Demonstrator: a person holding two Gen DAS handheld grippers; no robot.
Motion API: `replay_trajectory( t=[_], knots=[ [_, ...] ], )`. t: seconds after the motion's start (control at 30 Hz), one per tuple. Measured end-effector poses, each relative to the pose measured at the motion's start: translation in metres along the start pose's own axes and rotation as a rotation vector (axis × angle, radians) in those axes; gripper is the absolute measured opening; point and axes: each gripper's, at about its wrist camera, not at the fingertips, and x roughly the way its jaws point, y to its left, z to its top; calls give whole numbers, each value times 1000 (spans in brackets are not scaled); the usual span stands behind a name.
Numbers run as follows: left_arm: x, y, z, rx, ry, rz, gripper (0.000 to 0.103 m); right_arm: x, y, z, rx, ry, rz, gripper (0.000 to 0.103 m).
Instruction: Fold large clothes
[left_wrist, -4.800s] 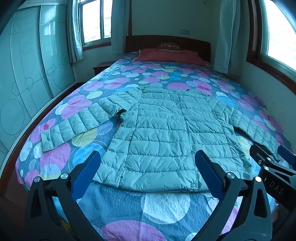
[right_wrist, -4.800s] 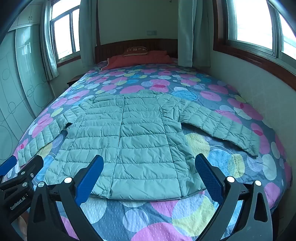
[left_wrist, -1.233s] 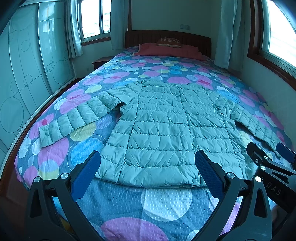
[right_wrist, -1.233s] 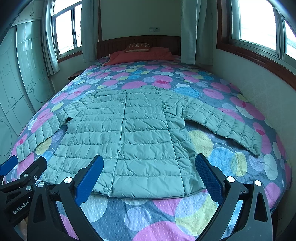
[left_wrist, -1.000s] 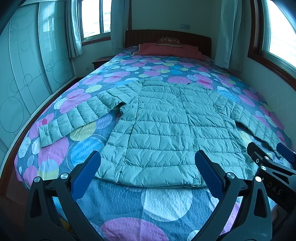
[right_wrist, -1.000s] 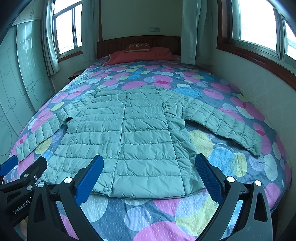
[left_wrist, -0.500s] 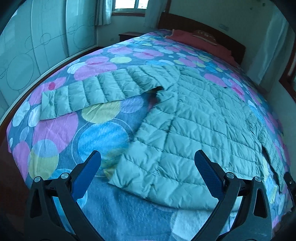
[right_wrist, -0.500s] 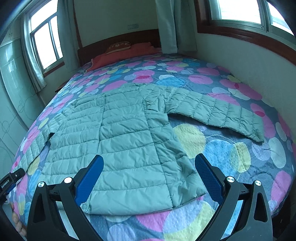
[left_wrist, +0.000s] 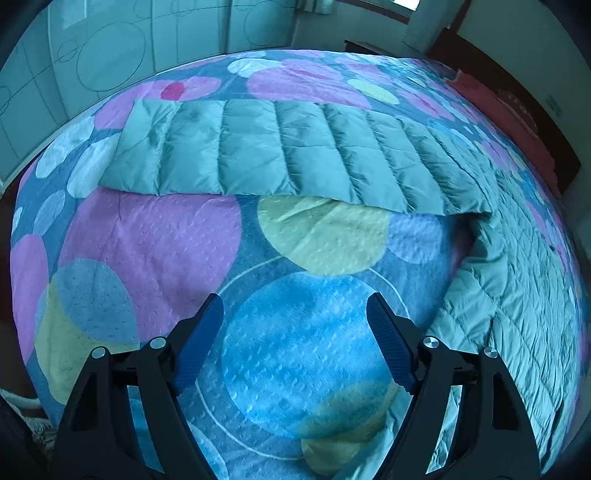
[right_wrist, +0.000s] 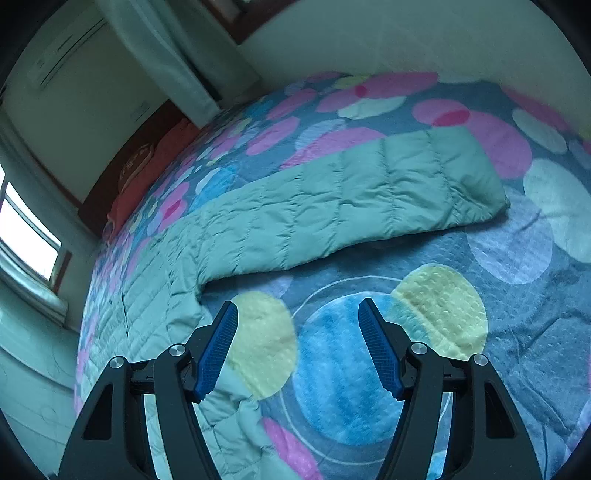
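Observation:
A pale green quilted puffer jacket lies flat on the bed with both sleeves spread out. In the left wrist view its left sleeve (left_wrist: 280, 155) stretches across above my left gripper (left_wrist: 295, 306), which is open and empty over the bedspread, short of the sleeve. The jacket body (left_wrist: 517, 295) is at the right. In the right wrist view the right sleeve (right_wrist: 369, 199) lies above my right gripper (right_wrist: 297, 310), which is open and empty over the bedspread. The jacket body (right_wrist: 155, 295) is at the left.
The bed has a blue bedspread (left_wrist: 303, 350) with pink, yellow and blue circles. A red pillow (right_wrist: 147, 158) and a dark wooden headboard (left_wrist: 535, 110) are at the far end. A wardrobe with circle patterns (left_wrist: 110, 48) stands by the left side. A wall (right_wrist: 406, 37) runs along the right side.
Both grippers have moved apart and down from the foot of the bed, the left toward the left sleeve and the right toward the right sleeve. Their jaws have narrowed somewhat.

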Motion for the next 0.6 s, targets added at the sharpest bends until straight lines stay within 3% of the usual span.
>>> replay_trajectory(
  t=[0.13,0.3,0.6],
  knots=[
    [7,15,7,-97,-36,40,80,15,-39,12,167,-11,28,67],
    [7,21,9,-144,-89,96,80,28,-74,24,323,-78,74,67],
    [6,27,1,-167,-182,130,81,27,-95,34,449,-252,131,67]
  ],
)
